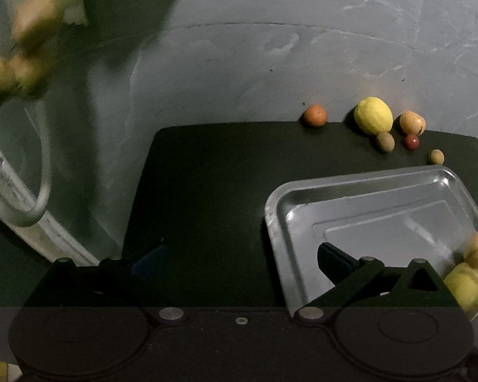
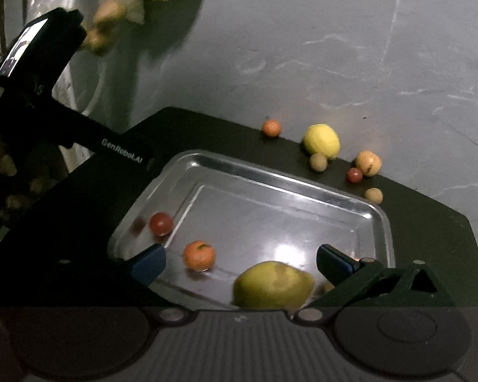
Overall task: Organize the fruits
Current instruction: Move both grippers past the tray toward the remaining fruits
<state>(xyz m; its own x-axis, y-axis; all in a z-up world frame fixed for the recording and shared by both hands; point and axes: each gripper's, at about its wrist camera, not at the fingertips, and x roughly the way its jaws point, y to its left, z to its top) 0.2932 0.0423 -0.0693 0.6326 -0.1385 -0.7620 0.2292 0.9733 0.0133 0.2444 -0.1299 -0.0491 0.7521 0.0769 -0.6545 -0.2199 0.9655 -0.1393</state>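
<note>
Blue-padded and spread wide, the right tongs (image 2: 240,262) hold nothing; they hang over the metal tray (image 2: 271,175), where a green-yellow fruit (image 2: 272,285), an orange one (image 2: 199,254) and a red one (image 2: 161,223) lie loose. The left tongs (image 1: 239,259) gape empty over the dark counter (image 1: 207,175) beside the tray. Six fruits, the lemon (image 1: 373,115) among them, sit at the counter's far edge; a clumsy nudge could roll them off. Only the right view shows the tray's three fruits plainly; the left one catches two blurred at its border.
</note>
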